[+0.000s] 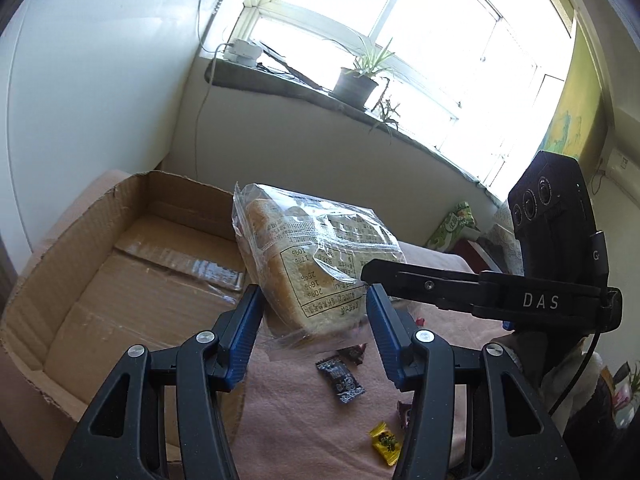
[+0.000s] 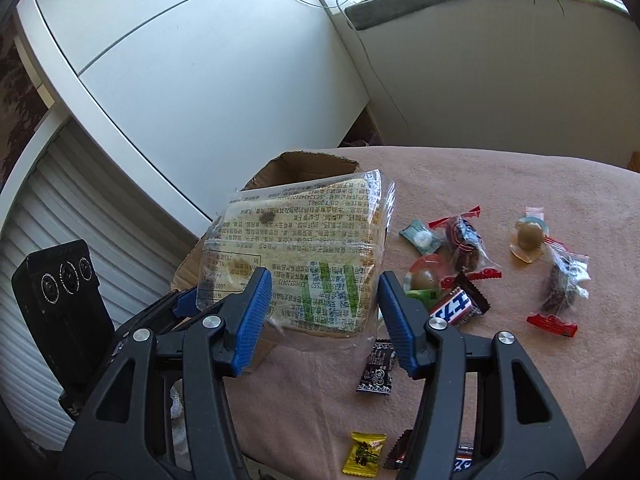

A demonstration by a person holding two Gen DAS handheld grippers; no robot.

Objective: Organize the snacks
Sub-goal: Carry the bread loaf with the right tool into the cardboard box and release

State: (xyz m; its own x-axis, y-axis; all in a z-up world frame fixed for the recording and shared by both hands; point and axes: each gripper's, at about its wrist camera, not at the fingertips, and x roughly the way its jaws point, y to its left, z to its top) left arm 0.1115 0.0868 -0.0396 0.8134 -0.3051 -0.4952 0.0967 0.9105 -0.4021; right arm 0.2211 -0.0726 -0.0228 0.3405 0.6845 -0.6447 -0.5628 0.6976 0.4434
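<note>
A clear bag of sliced bread [image 1: 316,264] hangs in the air between both grippers, above the pink cloth and beside the open cardboard box [image 1: 120,264]. My left gripper [image 1: 314,312] has its blue pads on either side of the bag's lower end and grips it. My right gripper [image 2: 324,308] holds the same bread bag [image 2: 296,256] from the other side; its finger shows in the left wrist view [image 1: 424,284]. The box shows behind the bag in the right wrist view [image 2: 304,168]. The box floor holds nothing that I can see.
Loose snacks lie on the pink cloth [image 2: 500,184]: a Snickers bar [image 2: 460,304], red-ended packets [image 2: 464,244], jelly cups [image 2: 528,240], a black candy [image 1: 340,380], a yellow candy [image 2: 364,452]. A white cabinet [image 2: 200,80] stands behind the box. A windowsill with a potted plant [image 1: 356,80] is behind.
</note>
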